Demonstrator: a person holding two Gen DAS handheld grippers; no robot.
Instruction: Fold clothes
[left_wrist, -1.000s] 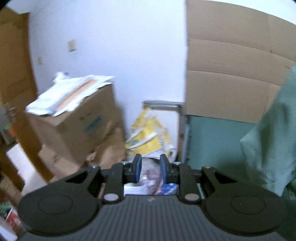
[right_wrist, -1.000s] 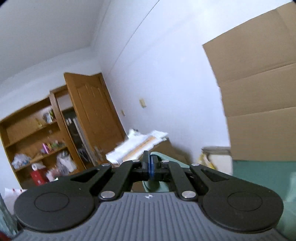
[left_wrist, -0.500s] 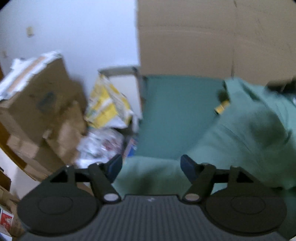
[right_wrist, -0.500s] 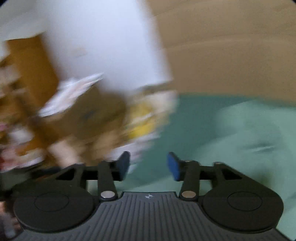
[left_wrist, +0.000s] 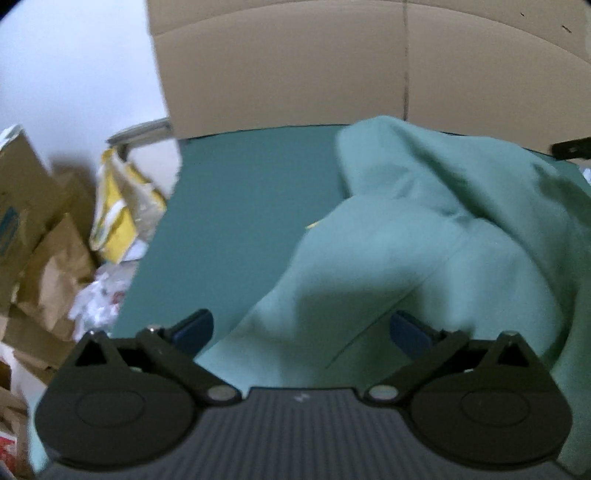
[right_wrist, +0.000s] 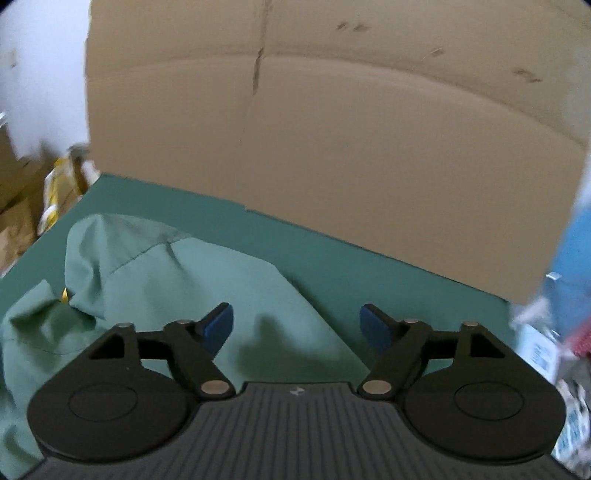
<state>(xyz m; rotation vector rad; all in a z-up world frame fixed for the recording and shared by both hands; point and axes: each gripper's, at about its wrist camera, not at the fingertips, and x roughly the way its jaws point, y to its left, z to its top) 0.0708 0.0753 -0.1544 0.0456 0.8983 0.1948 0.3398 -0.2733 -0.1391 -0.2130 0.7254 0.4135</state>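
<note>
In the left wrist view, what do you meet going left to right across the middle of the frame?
Brown cardboard boxes → yellow bag → bare teal table surface → crumpled green garment.

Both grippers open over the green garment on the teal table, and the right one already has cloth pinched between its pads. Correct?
Not quite. The right gripper has nothing pinched: in the right wrist view its jaws stand wide apart, with the green garment and teal table lying below the gap. The rest holds; the left gripper is open over the garment too.
</note>
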